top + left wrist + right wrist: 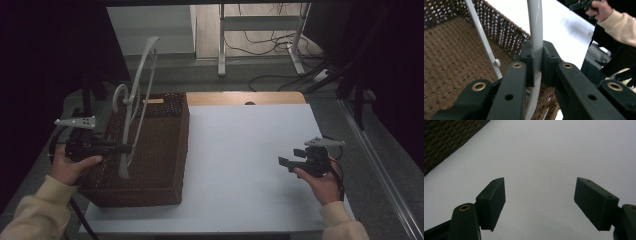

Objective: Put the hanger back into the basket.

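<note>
left hand-held gripper (537, 66) pinching white hanger (535, 30) over wicker basket (170, 192), 9 o'clock | right hand-held gripper (540, 203) spread above counter (240, 150), 3 o'clock

A pale grey clothes hanger (134, 107) stands nearly on end inside the brown wicker basket (165, 192) at about nine o'clock on the table, its curved arm rising toward twelve o'clock. Its thin crossbar (482, 37) slants alongside, and what seems to be its hook curls leftward.
</note>
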Demonstrator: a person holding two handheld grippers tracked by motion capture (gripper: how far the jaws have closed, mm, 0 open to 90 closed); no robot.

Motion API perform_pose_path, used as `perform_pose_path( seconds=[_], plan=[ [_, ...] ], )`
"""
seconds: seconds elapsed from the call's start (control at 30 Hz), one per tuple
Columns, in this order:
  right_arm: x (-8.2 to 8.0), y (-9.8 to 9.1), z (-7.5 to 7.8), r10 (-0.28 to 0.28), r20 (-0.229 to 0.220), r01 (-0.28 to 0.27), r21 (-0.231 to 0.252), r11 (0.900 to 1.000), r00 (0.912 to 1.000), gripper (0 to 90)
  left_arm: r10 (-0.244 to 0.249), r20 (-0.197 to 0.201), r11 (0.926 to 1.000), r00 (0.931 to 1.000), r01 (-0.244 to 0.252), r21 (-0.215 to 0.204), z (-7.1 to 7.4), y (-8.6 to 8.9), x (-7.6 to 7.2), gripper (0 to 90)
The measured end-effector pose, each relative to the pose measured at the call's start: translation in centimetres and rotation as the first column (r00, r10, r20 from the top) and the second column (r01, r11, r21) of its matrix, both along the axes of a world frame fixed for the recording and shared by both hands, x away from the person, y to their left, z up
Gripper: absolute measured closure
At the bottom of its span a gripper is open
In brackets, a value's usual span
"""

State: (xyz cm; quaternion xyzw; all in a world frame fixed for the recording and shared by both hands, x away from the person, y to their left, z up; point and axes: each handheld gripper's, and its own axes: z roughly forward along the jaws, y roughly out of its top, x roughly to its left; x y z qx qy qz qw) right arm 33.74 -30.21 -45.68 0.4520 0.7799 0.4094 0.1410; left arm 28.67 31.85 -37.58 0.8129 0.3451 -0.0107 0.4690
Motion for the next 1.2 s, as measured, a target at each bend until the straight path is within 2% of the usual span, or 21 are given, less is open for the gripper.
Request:
perform_pose_path(
  seconds=[0.27, 0.53, 0.6, 0.7, 0.77, 0.8, 0.83, 0.87, 0.9, 0.97, 1.07, 1.2],
  plan=[
    [0.0, 0.2, -0.1, 0.005, -0.002, -0.005, -0.003, 1.0, 1.0, 25.3, -0.048, -0.023, 0.9968, 0.9986, 0.05, 0.063, -1.9, 1.2, 0.1, 81.9],
    [0.1, 0.2, -0.2, 0.003, -0.007, -0.003, -0.007, 1.0, 1.0, 25.3, -0.034, -0.091, 0.9917, 0.9953, 0.045, 0.12, -3.7, 1.7, 0.7, 81.9],
    [0.1, 0.3, -0.2, 0.006, -0.007, -0.006, -0.01, 0.9999, 1.0, 25.3, -0.033, -0.119, 0.9869, 0.9924, 0.051, 0.153, -4.4, 1.7, 1.0, 81.9],
    [0.1, 0.3, -0.2, 0.008, -0.008, -0.008, -0.011, 0.9999, 0.9999, 25.3, -0.016, -0.177, 0.9823, 0.9841, 0.048, 0.181, -5.8, 1.7, 1.3, 81.7],
    [0.1, 0.3, -0.2, 0.006, -0.008, -0.007, -0.012, 0.9999, 0.9999, 25.3, 0.01, -0.202, 0.9735, 0.9793, 0.037, 0.226, -6.7, 1.6, 1.3, 81.2],
    [0.1, 0.2, -0.2, 0.005, -0.008, -0.005, -0.01, 0.9999, 1.0, 25.3, 0.016, -0.226, 0.9755, 0.9739, 0.034, 0.217, -7.1, 1.6, 1.5, 76.8],
    [0.1, 0.2, -0.2, 0.004, -0.008, -0.004, -0.01, 0.9999, 1.0, 25.3, 0.028, -0.244, 0.9772, 0.9693, 0.025, 0.211, -7.2, 1.6, 1.6, 64.2],
    [0.1, 0.2, -0.2, 0.003, -0.009, -0.003, -0.01, 0.9999, 1.0, 25.3, 0.04, -0.241, 0.974, 0.9696, 0.016, 0.226, -7.2, 1.7, 1.7, 52.3],
    [0.1, 0.2, -0.3, 0.003, -0.008, -0.003, -0.009, 1.0, 1.0, 25.3, 0.068, -0.22, 0.9724, 0.9732, -0.015, 0.233, -7.0, 1.7, 1.6, 45.0],
    [0.1, 0.3, -0.2, 0.005, -0.008, -0.005, -0.012, 0.9999, 1.0, 25.3, 0.089, -0.185, 0.9701, 0.9787, -0.043, 0.239, -6.6, 1.6, 1.5, 34.2],
    [0.1, 0.4, -0.3, 0.006, -0.01, -0.006, -0.013, 0.9999, 0.9999, 25.3, 0.097, -0.132, 0.9669, 0.9865, -0.062, 0.248, -6.2, 1.2, 1.3, 27.0],
    [0.1, 0.3, -0.2, 0.006, -0.007, -0.006, -0.012, 0.9999, 1.0, 25.3, 0.089, -0.102, 0.9697, 0.9908, -0.063, 0.236, -5.9, 0.5, 1.2, 23.6]
  ],
)
